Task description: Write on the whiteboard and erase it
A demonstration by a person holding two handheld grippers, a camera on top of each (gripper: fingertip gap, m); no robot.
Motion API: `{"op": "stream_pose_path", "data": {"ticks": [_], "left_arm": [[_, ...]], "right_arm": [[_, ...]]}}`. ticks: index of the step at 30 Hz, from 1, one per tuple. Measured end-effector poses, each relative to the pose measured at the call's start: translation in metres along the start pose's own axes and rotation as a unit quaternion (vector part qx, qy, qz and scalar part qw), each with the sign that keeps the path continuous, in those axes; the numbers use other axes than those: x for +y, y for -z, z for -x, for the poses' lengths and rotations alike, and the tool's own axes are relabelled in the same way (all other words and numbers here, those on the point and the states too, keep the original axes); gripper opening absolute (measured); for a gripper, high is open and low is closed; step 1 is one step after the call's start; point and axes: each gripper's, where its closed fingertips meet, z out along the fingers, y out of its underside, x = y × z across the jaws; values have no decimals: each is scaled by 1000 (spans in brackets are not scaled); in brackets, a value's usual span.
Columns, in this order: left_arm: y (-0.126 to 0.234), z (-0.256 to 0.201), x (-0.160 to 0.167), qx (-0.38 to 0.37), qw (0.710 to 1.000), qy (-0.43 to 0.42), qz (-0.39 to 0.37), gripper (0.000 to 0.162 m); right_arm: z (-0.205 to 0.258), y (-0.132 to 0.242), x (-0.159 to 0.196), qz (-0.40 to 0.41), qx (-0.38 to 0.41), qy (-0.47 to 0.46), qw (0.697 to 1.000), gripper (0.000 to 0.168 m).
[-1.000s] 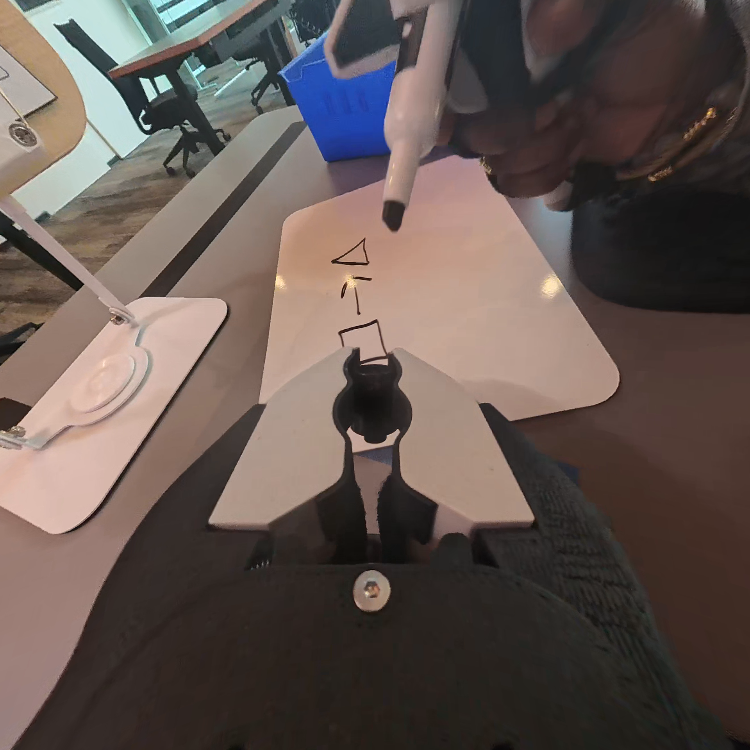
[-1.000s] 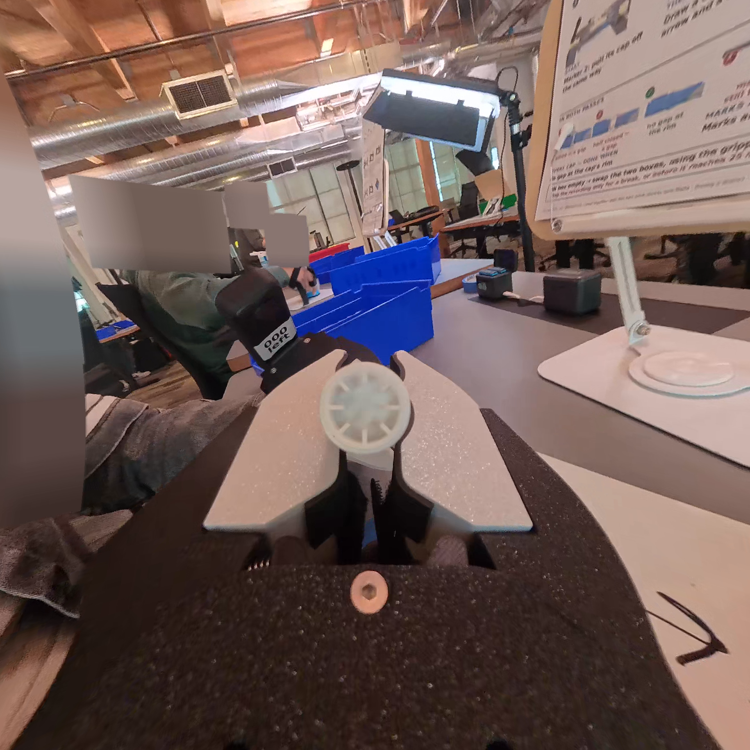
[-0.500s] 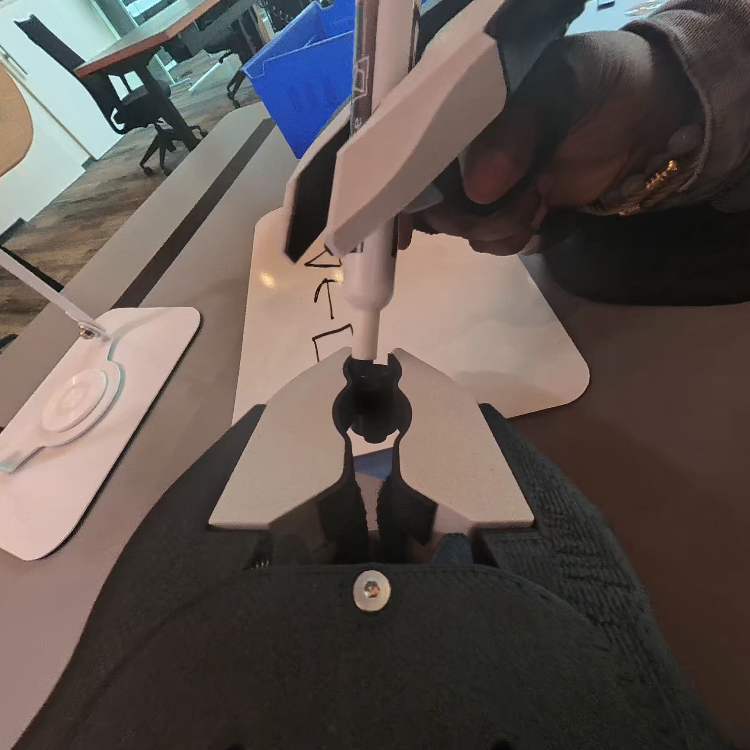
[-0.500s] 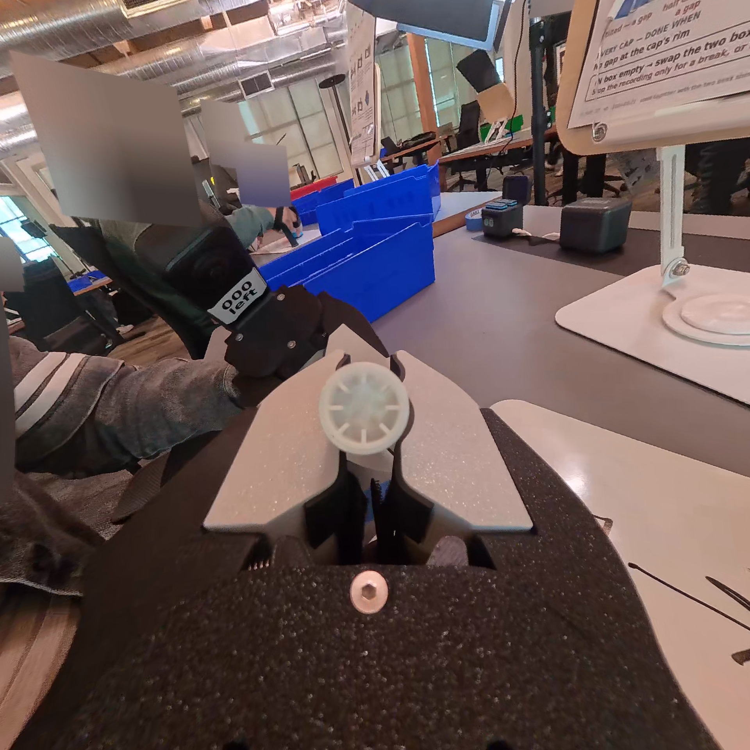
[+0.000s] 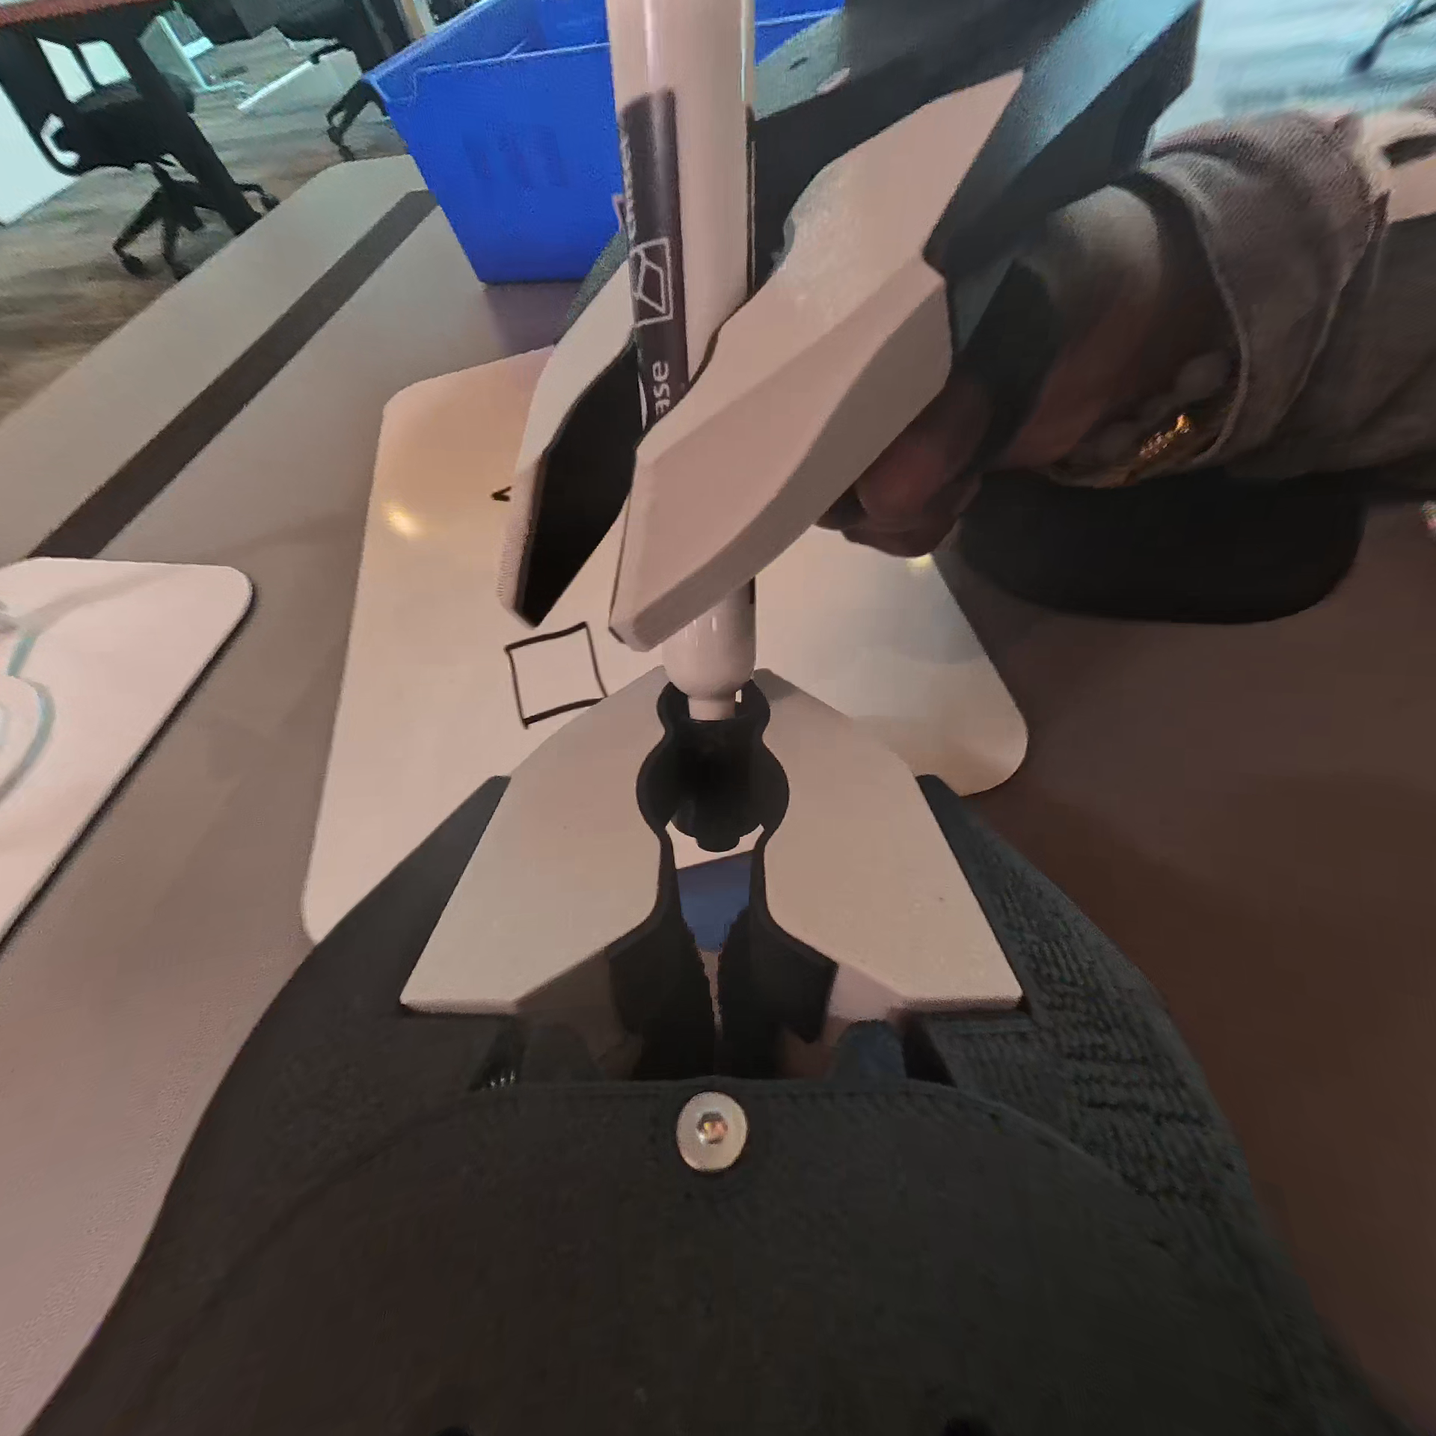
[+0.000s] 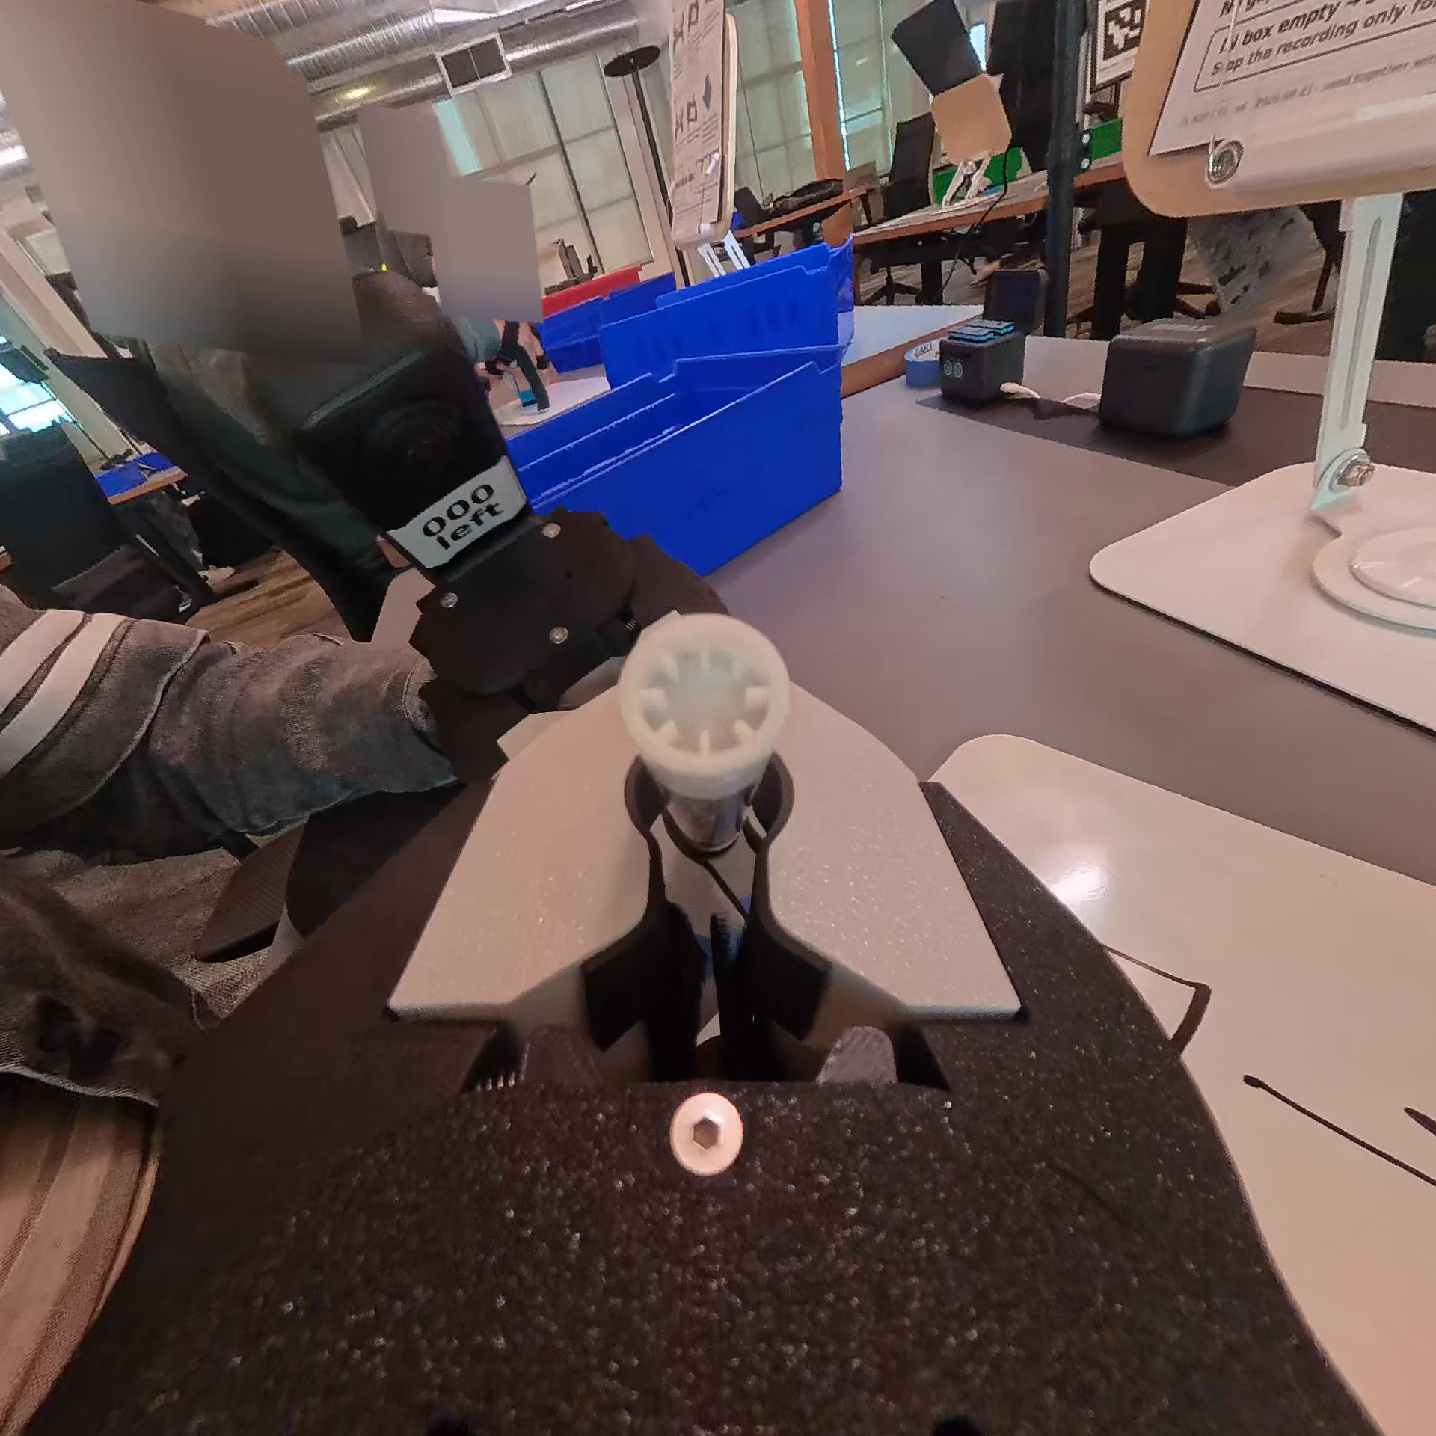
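While the right gripper (image 5: 590,614) stays out of it, clenched on the white dry-erase marker (image 5: 684,233), its tip sits at the mouth of the black cap (image 5: 711,765) pinched in the left gripper (image 5: 711,746) — recapping, not yet seated, I judge. Writing looks done: a drawn square (image 5: 555,672) and other strokes mark the whiteboard (image 5: 435,622) lying flat on the table (image 5: 1204,894). Erasing remains — no eraser in view
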Motion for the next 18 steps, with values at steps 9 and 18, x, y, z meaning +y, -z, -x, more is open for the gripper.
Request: {"op": "stream_pose_path", "data": {"ticks": [9,18], "left_arm": [[2,4,-4,34,991,116,-58,11],[-12,-15,2,55,995,82,-13,11]], "right_arm": [[-7,-1,4,-6,19,-3,1000,19],[-3,-8,7,6,11,3,1000,19]]}}
